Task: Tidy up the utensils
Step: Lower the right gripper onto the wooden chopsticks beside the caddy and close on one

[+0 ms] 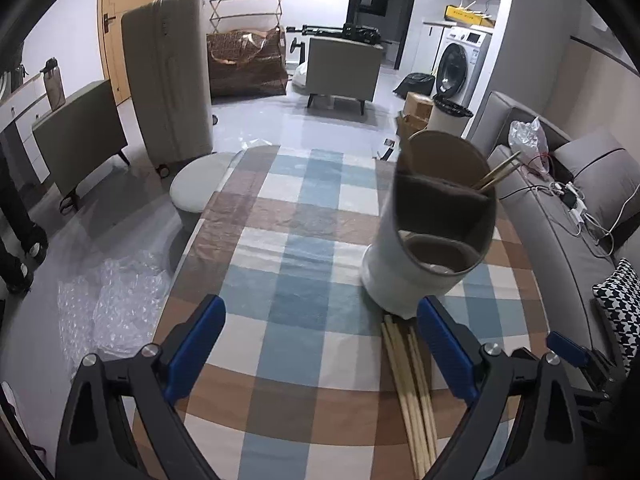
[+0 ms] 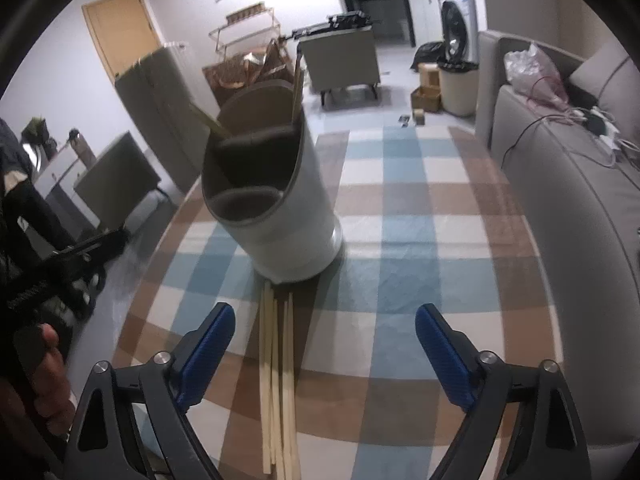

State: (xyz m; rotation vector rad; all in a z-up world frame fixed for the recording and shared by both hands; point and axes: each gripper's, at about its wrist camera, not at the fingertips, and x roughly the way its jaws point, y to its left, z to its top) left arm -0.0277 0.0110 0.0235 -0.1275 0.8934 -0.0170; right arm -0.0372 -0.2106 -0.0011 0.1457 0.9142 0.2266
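Chopsticks [image 2: 278, 380] lie loose in a bundle on the checked worktop [image 2: 400, 216], just inside the left one of the right gripper's [image 2: 325, 338] fingers [image 2: 208, 344], which stand wide apart with nothing pressed between them. Beyond their tips stands a grey utensil holder [image 2: 288, 208], its base touching the far ends of the bundle, with a few more sticks [image 2: 297, 92] upright in its rear compartment. The left gripper [image 1: 322, 334] is also spread wide and empty; the bundle lies just inside its right finger.
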